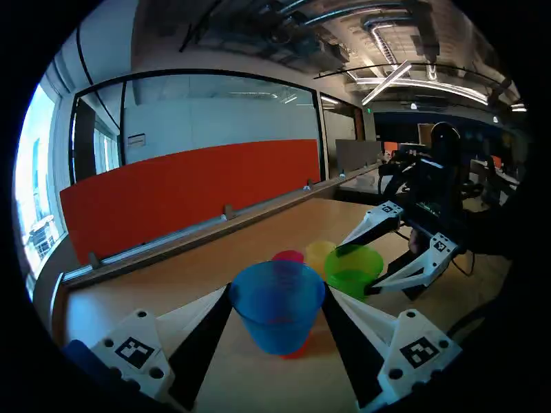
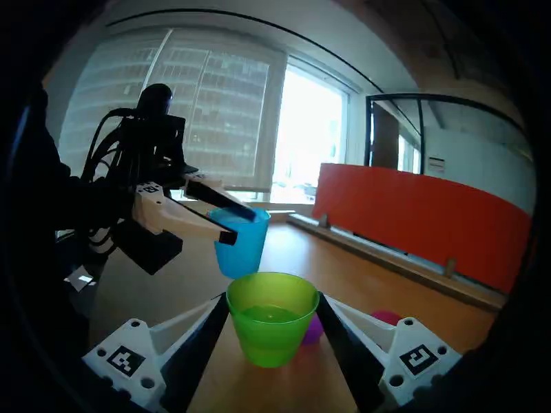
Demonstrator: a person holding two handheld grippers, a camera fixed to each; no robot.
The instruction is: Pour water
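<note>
Water [image 2: 270,314] part-filled the green cup [image 2: 272,341]. My right gripper [image 2: 272,310] was clamped on that cup, one finger pressing each side, jaws closed to cup width. My left gripper [image 1: 277,303] gripped the blue cup [image 1: 277,320] the same way, both fingers against its wall. I couldn't tell what the blue cup contained.

Writing: square black-and-white markers [image 1: 134,351] on my finger mounts. A paper sign [image 1: 136,140] on the glass wall was too small to read.

The left gripper view had the yellow cup [image 1: 318,253] and red cup [image 1: 288,257] standing on the table [image 1: 227,255], mid-table between the held cups. The orange partition [image 1: 193,186] ran along the far edge.

The right gripper view had the bright window [image 2: 310,138] and my left gripper [image 2: 248,227] from the side, pinching the blue cup [image 2: 240,251] near its rim, above the table.
</note>
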